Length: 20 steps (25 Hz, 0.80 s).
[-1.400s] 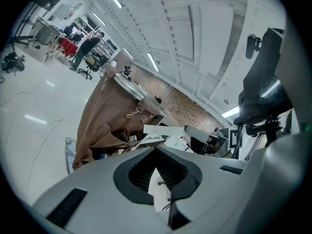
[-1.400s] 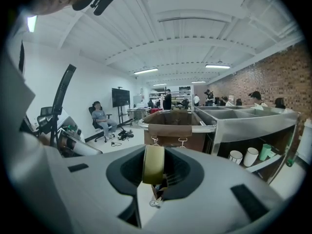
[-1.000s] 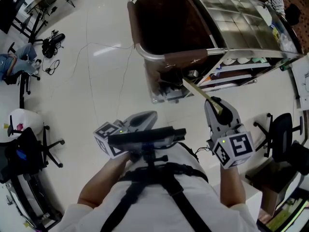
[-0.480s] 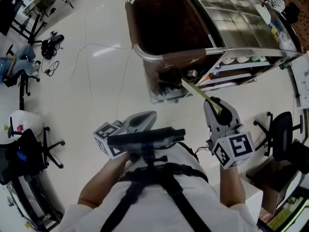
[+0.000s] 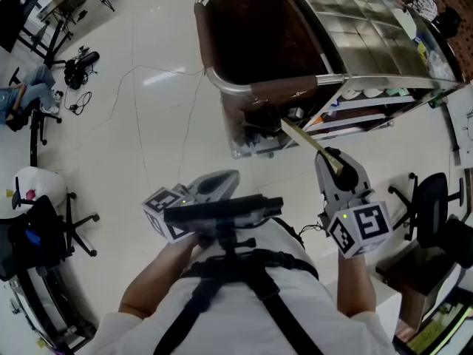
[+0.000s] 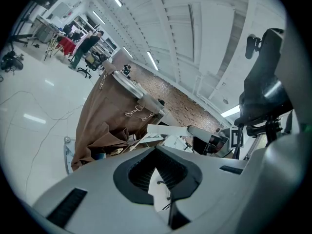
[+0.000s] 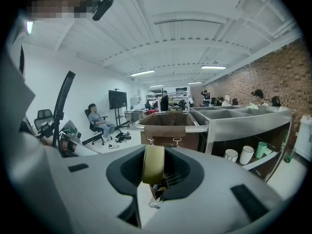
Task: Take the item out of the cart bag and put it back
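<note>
I have the right gripper (image 5: 334, 163) closed on the task item, a flat yellowish strip (image 5: 307, 143). Its pads clamp the strip's near end, and the strip sits edge-on between them in the right gripper view (image 7: 153, 164). Gripping it at one end leaves most of its length free, projecting ahead toward the cart bag (image 5: 284, 91). I judge this suits feeding the strip in tip first. The strip is outside the bag, in the air in front of the bag's brown front wall and below its metal rim (image 5: 222, 80). I cannot tell whether the far tip touches anything there. The bag's mouth is open and unobstructed beside the steel cart (image 5: 355, 28), so I judge the removal done and the return pending. The next move calls for raising the tip above the rim before advancing. The left gripper (image 5: 222, 183) is parked low and close to my operator's body, clear of the right gripper's path. Its jaws stand slightly apart with nothing between them.
</note>
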### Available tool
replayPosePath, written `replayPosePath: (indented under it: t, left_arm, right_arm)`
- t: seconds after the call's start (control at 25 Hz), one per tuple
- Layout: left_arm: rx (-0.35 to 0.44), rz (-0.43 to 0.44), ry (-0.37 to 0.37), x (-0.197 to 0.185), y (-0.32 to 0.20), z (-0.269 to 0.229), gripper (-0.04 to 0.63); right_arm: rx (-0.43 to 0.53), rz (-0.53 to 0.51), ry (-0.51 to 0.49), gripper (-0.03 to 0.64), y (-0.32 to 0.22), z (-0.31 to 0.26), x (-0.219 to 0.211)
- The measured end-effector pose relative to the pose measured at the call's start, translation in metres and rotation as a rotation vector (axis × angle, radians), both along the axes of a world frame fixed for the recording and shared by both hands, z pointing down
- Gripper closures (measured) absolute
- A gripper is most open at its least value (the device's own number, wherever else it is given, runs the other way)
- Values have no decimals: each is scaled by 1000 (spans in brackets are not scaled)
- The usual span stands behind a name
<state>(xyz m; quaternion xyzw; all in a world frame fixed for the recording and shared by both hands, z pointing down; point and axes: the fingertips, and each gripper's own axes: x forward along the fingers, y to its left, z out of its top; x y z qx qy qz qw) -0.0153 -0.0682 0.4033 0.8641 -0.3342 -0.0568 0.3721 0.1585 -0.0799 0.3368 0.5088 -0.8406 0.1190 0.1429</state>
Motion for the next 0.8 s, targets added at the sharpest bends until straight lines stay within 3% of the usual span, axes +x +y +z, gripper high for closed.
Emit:
replayPosePath:
  t: [0.28,0.8]
  left_arm:
    - [-8,28,-4,9,4,-5,591]
    - [15,-3,-9,-3,7,-9,592]
  right_arm:
    - [12,24,-9,545,1,-6,9]
    - [-5,-12,-8,545,-5,4,-5]
